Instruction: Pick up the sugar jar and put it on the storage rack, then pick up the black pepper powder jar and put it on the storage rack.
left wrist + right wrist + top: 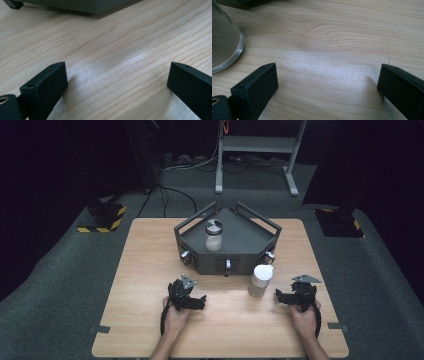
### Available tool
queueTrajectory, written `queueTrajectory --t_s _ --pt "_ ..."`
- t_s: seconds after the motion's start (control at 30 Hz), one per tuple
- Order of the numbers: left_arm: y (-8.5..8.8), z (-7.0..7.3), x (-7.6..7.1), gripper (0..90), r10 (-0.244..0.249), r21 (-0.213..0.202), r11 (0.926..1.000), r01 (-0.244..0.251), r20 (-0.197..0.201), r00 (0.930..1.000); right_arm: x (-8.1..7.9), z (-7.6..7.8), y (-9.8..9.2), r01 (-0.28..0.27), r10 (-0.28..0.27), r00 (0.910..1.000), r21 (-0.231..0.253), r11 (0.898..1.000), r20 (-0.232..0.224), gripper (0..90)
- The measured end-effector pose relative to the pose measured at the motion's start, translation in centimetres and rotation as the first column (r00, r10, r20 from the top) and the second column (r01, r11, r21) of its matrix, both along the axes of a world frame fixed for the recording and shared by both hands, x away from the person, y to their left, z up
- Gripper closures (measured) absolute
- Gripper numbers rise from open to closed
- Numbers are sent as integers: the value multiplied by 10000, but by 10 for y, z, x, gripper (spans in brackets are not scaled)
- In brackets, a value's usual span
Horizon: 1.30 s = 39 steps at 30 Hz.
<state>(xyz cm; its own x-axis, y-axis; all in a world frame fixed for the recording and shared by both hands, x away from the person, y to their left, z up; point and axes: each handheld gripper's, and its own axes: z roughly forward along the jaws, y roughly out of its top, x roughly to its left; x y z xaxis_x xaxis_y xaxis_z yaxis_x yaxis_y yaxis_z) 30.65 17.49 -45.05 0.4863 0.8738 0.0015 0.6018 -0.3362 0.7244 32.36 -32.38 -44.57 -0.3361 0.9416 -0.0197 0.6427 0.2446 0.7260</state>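
You had both grippers resting low on the counter [150, 270], and neither held anything: the left gripper [199, 301] sat at about 7 o'clock with its jaws spread wide over bare wood, and the right gripper [280, 296] at about 5 o'clock was released too, jaws wide apart. One jar [214, 236] already stood upright inside the grey tray [250, 242] at 12 o'clock, toward its left half. The second jar [260, 280], white-capped, stood on the counter just in front of the tray's right front corner, near your right gripper but not touched by it; in the right gripper view its glass base [224, 42] showed at the upper left, outside the jaws. So, as I judged it, you were about halfway: one jar was placed, and the other had yet to be grasped, lifted over the rim and set down in the tray.
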Motion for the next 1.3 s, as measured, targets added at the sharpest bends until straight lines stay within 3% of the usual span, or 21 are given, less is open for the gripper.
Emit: queueTrajectory --t_s 1.3 --pt "0 0 0 32 -18 -7 10000 18 -6 10000 2 1 2 127 -128 9999 -12 9999 -101 2"
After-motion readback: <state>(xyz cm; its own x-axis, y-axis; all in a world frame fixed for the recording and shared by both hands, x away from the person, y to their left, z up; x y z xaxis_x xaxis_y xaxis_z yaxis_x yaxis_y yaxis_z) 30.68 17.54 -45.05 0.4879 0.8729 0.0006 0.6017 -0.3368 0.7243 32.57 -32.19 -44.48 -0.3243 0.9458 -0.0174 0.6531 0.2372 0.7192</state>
